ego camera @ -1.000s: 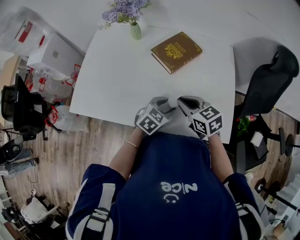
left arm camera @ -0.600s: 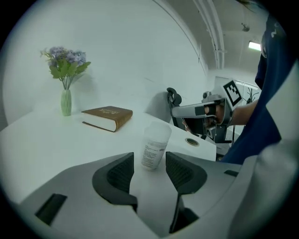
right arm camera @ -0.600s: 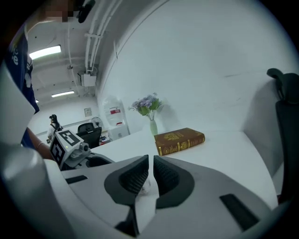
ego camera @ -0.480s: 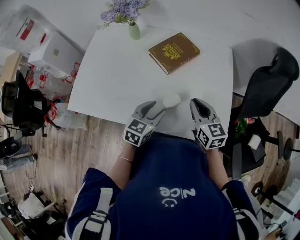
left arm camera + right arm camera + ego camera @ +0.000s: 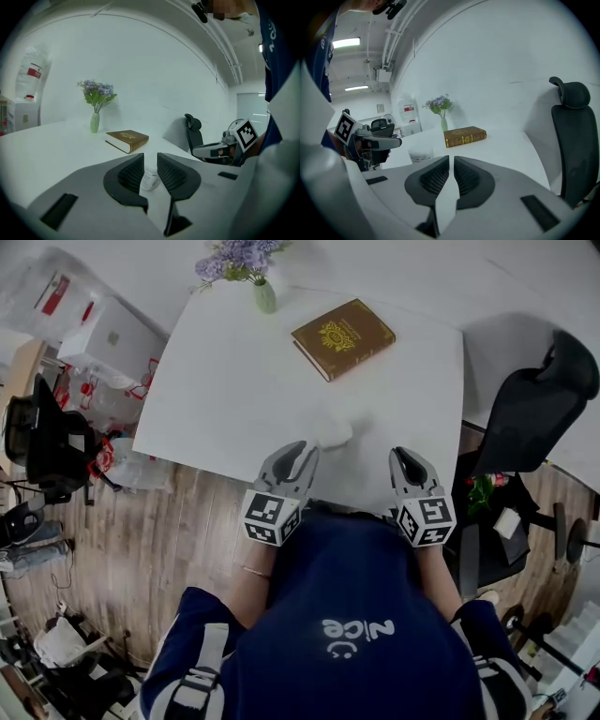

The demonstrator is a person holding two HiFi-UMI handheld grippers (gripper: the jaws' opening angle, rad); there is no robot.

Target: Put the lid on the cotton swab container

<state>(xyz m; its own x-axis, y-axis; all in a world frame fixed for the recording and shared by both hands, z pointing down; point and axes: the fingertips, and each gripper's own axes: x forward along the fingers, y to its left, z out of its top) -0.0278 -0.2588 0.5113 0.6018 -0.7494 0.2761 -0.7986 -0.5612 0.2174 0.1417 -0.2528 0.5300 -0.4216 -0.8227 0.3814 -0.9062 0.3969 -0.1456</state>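
Note:
The cotton swab container (image 5: 335,433), a small white tub, stands near the front edge of the white table (image 5: 225,381); I cannot make out a separate lid. My left gripper (image 5: 299,449) sits just left of it and nearer to me, not touching. Its jaws are closing with nothing between them. In the left gripper view the container (image 5: 151,180) shows beyond the narrow gap of the left gripper (image 5: 150,160). My right gripper (image 5: 401,457) hovers at the table's edge right of the tub, shut and empty. The right gripper view shows the container (image 5: 421,153) ahead to the left of the right gripper (image 5: 451,161).
A brown book (image 5: 342,337) lies at the far right of the table and a green vase (image 5: 265,296) of purple flowers stands at the far edge. A black office chair (image 5: 539,399) stands right of the table. Boxes and bags (image 5: 103,352) crowd the floor to the left.
Both grippers have pulled back from the container toward my body and moved apart. The tub, hidden between them a second ago, now stands free on the table.

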